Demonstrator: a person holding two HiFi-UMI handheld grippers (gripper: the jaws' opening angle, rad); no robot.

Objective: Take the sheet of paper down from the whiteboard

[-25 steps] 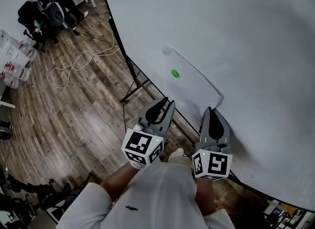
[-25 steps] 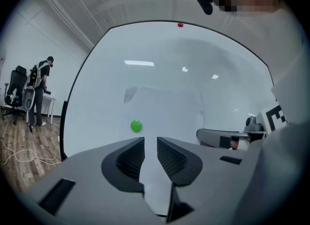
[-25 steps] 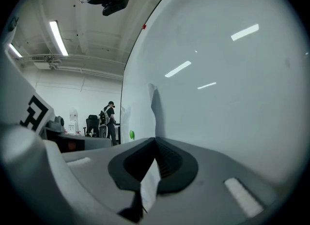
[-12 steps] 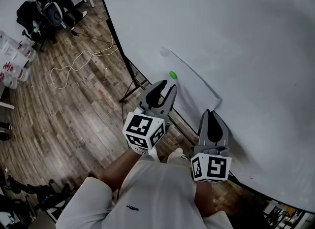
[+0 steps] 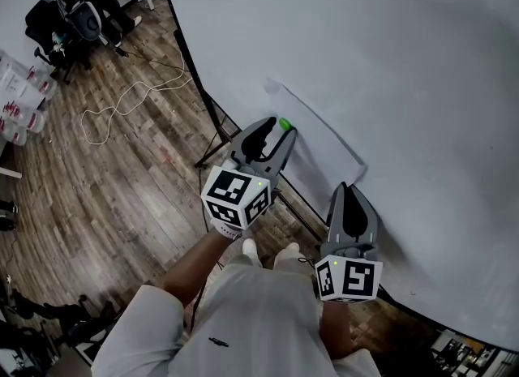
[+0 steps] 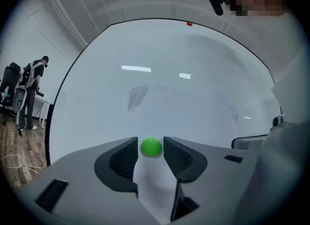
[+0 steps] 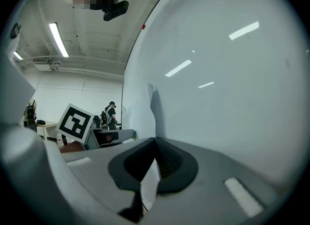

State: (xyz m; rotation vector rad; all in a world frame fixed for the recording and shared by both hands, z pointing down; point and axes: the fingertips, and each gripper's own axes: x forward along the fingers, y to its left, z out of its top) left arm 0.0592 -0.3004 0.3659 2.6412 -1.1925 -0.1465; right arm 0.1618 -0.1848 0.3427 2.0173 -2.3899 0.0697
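Observation:
A white sheet of paper [image 5: 323, 142] hangs on the whiteboard [image 5: 422, 67], pinned near its left edge by a round green magnet [image 5: 285, 124]. My left gripper [image 5: 280, 131] points at the board with its jaws opening. The green magnet [image 6: 151, 147] sits between its pads [image 6: 127, 157], which do not press on it. My right gripper [image 5: 349, 192] is shut on the sheet's lower right edge. In the right gripper view the sheet [image 7: 140, 115] runs edge-on into that gripper's [image 7: 155, 145] closed jaws.
The whiteboard's black stand legs [image 5: 217, 150] spread over the wooden floor below the left gripper. A pale cable [image 5: 122, 108] loops across the floor. Office chairs and a person [image 5: 71, 6] are at the far left, with storage boxes [image 5: 20, 96] beside them.
My left gripper has moved up and forward to the green magnet, and its jaws have spread around it. The right gripper has kept its hold on the sheet.

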